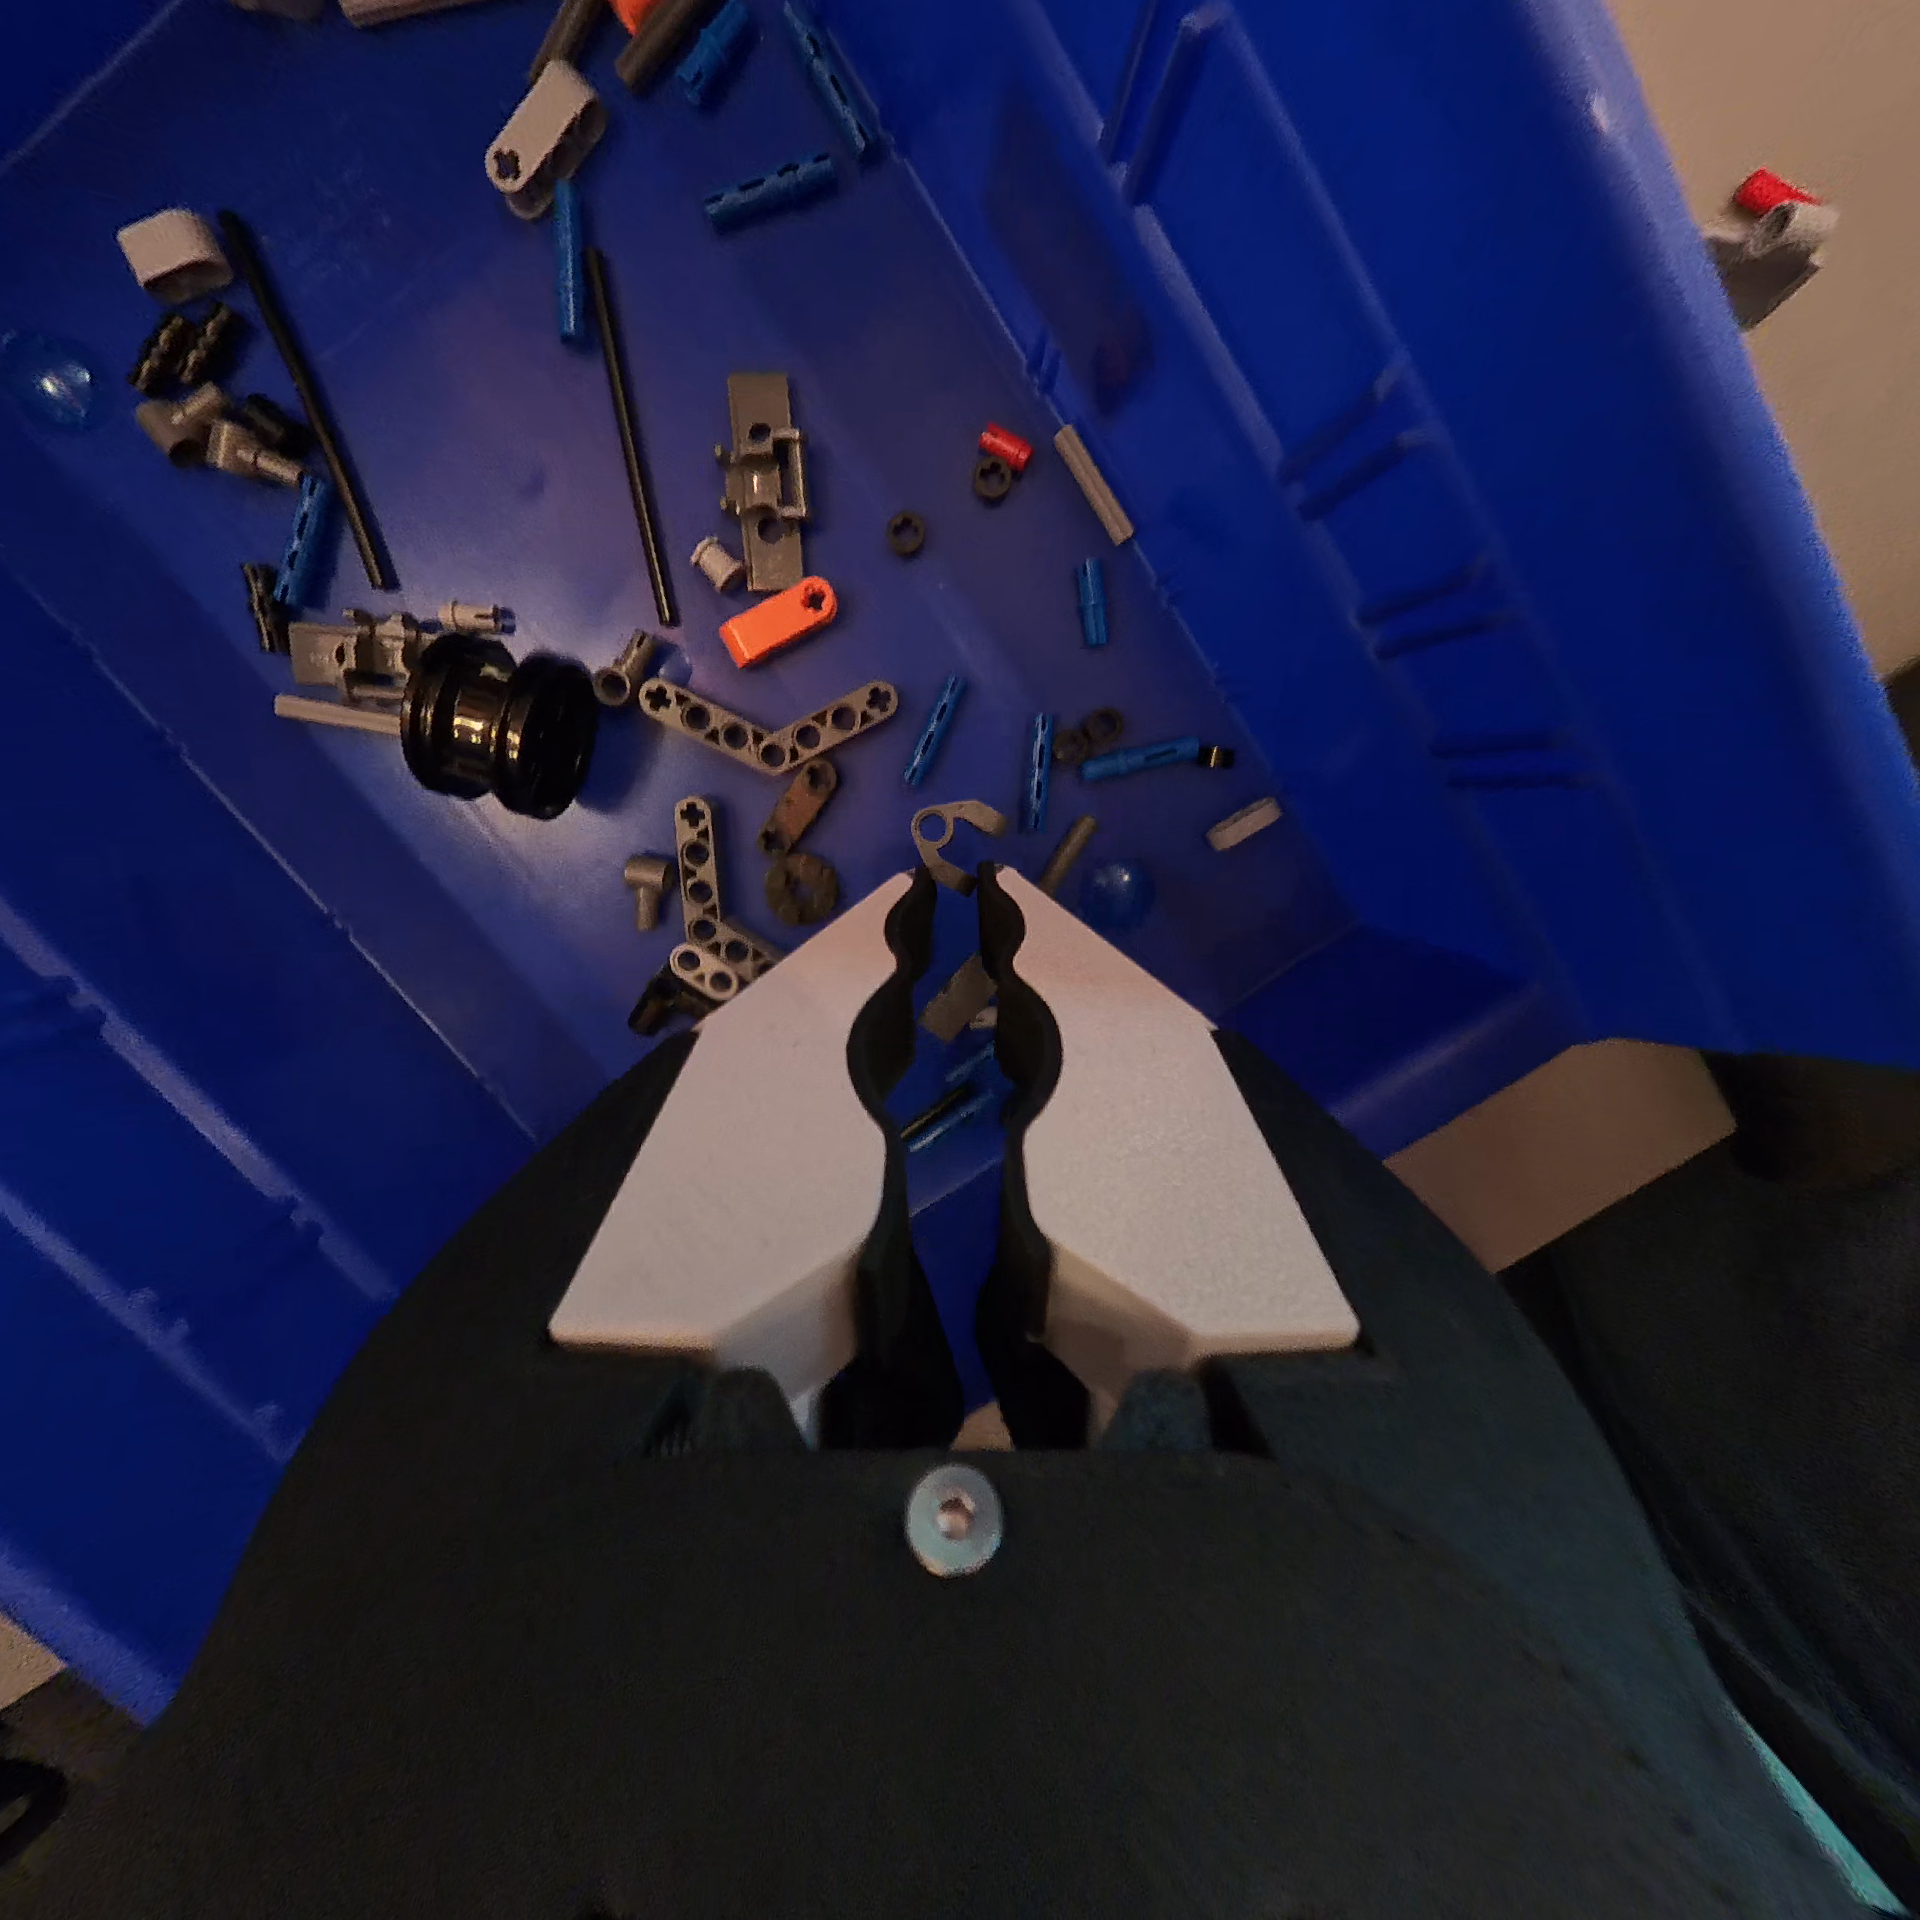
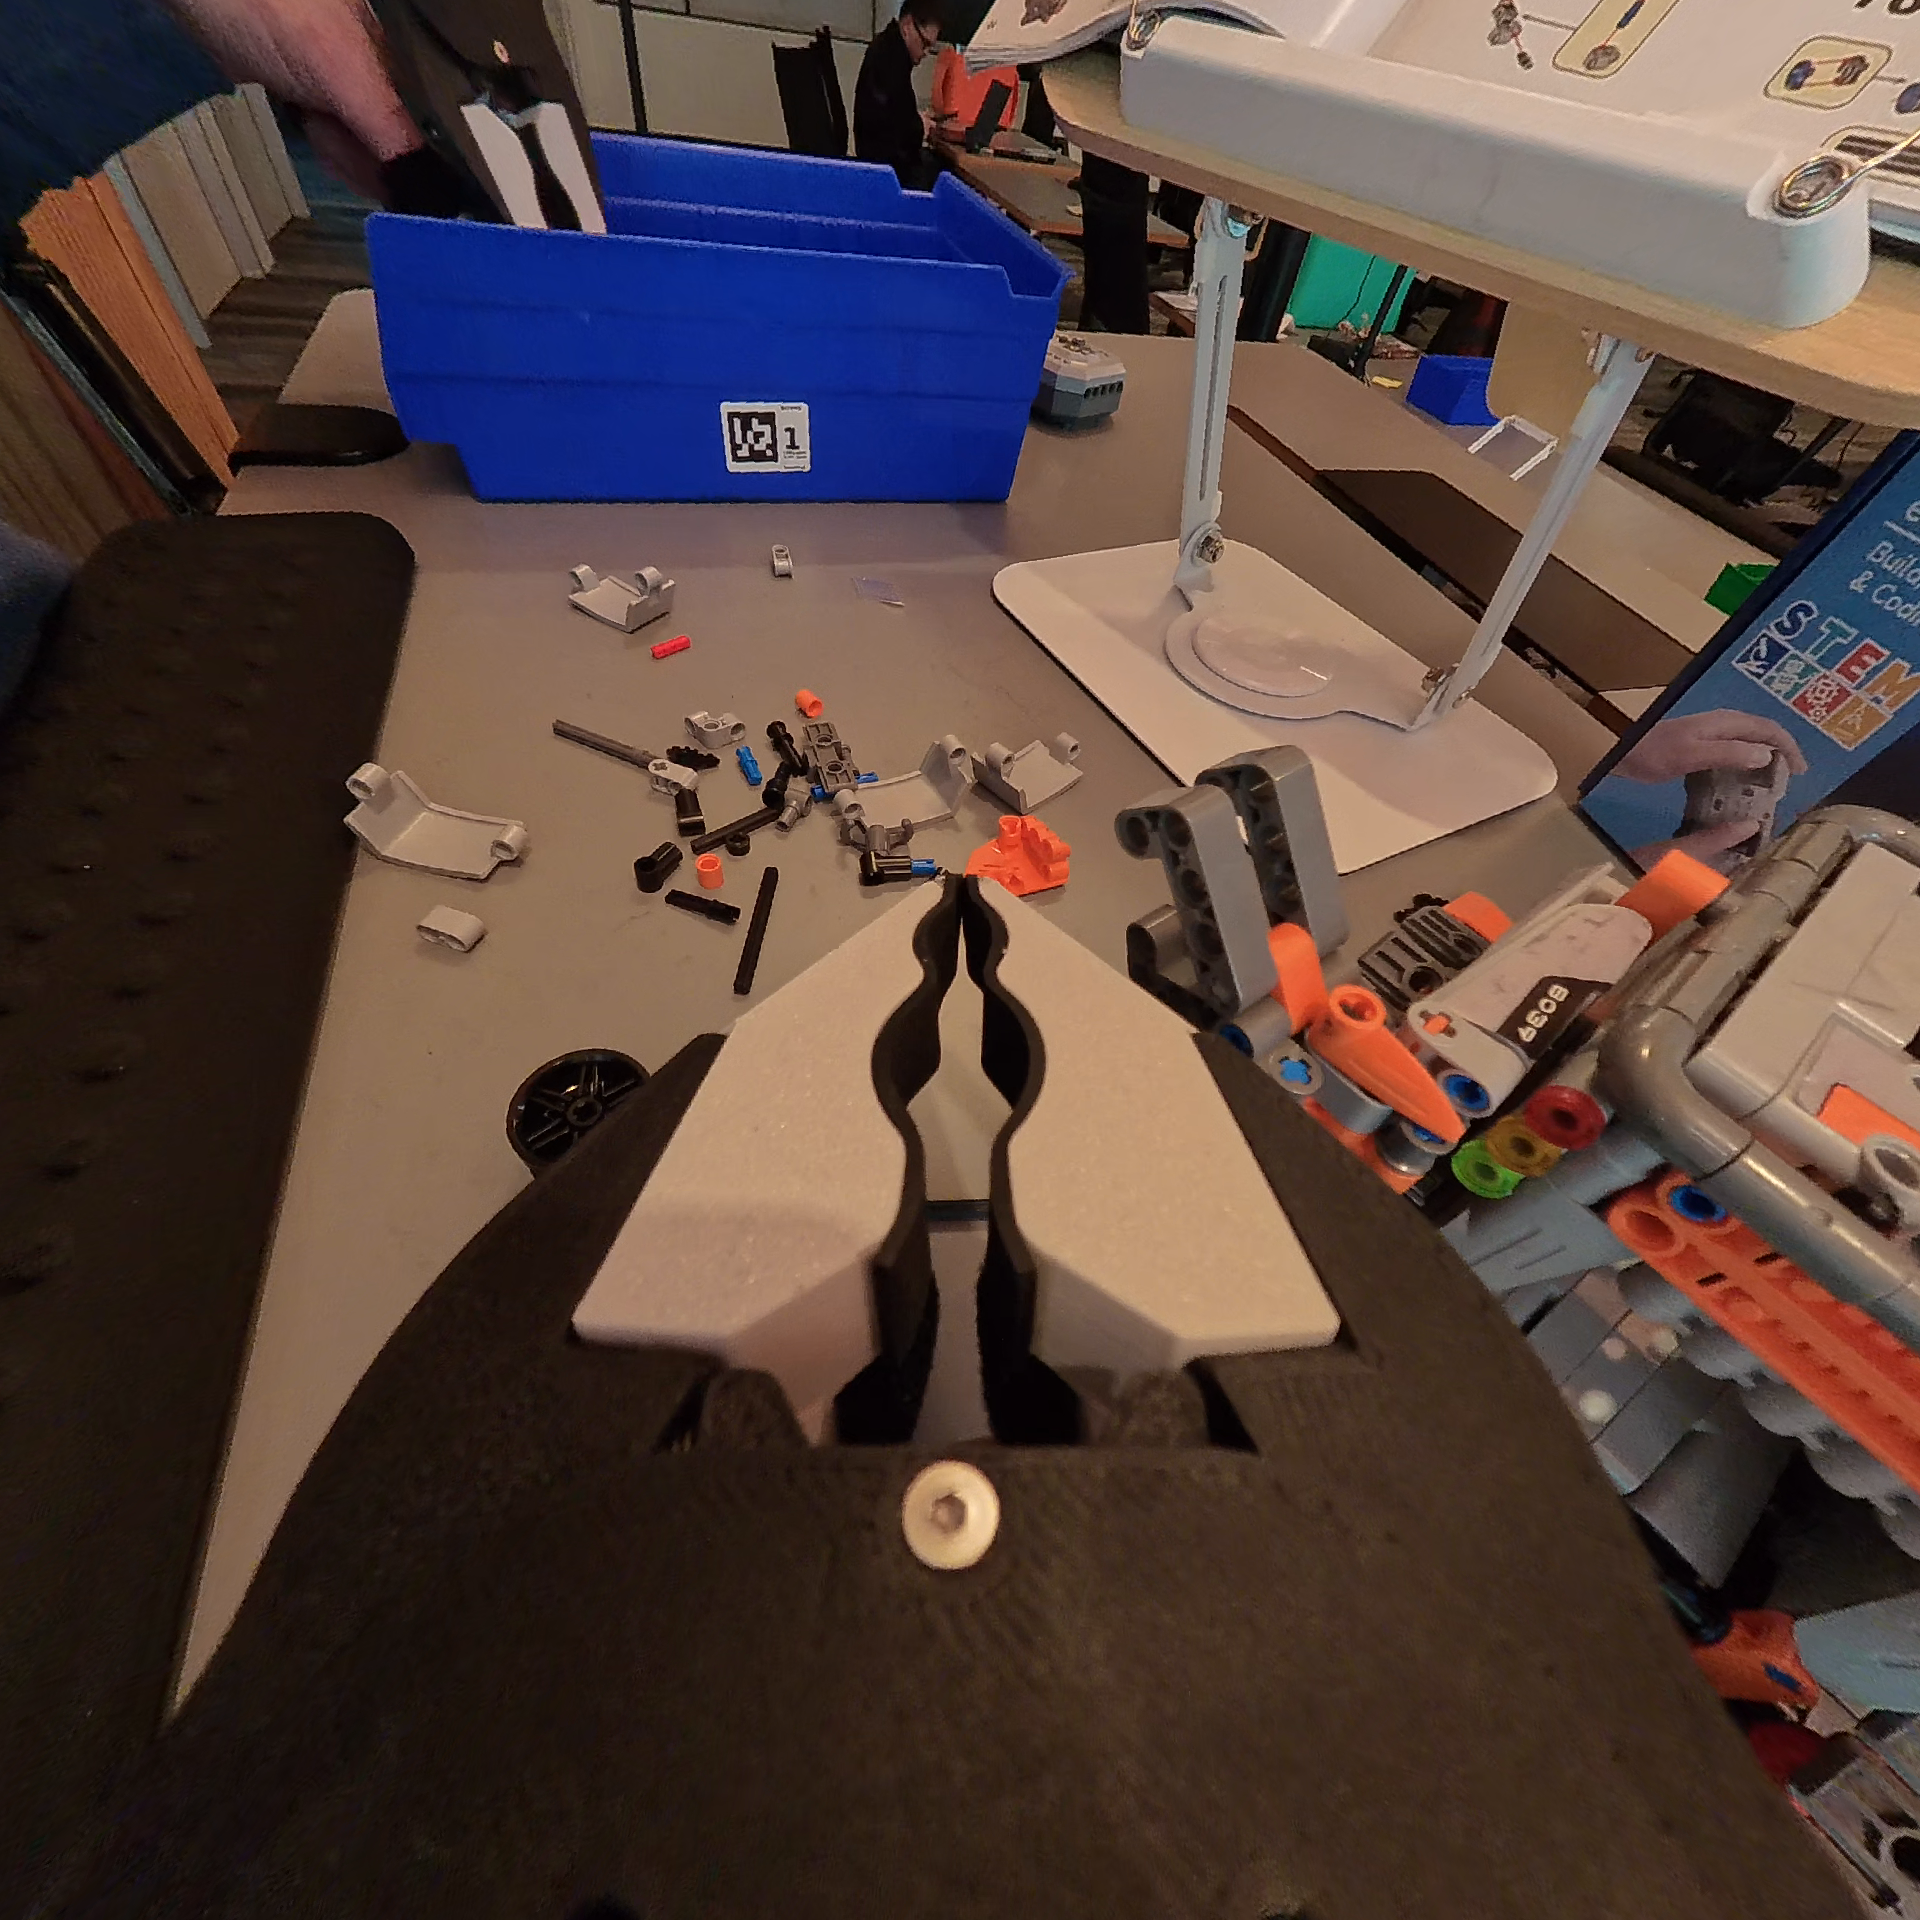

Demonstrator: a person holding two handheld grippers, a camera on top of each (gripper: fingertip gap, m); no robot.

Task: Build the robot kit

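Observation:
My left gripper (image 1: 951,876) reaches into a blue bin (image 1: 1299,436) of loose building parts. Its jaws are nearly closed on a small thin grey hooked part (image 1: 948,826) that sticks out past the tips. A blue dome (image 1: 1114,894) and a dark grey pin (image 1: 1068,852) lie just to its right. My right gripper (image 2: 961,885) is shut and empty, low over the grey table (image 2: 499,997). An orange part (image 2: 1023,854) lies just beyond its tips. The left gripper also shows in the right wrist view (image 2: 530,156), inside the blue bin (image 2: 707,353).
In the bin lie a black wheel hub (image 1: 499,732), an orange link (image 1: 779,620), grey beams and black axles. On the table are scattered small parts (image 2: 769,790), a black wheel (image 2: 577,1103), a partly built model (image 2: 1662,1122), a white stand base (image 2: 1278,675) and a black mat (image 2: 177,935). Measured from the fingertips, the blue dome (image 1: 1114,894) is 4 centimetres or so from the left gripper and 40 centimetres from the right.

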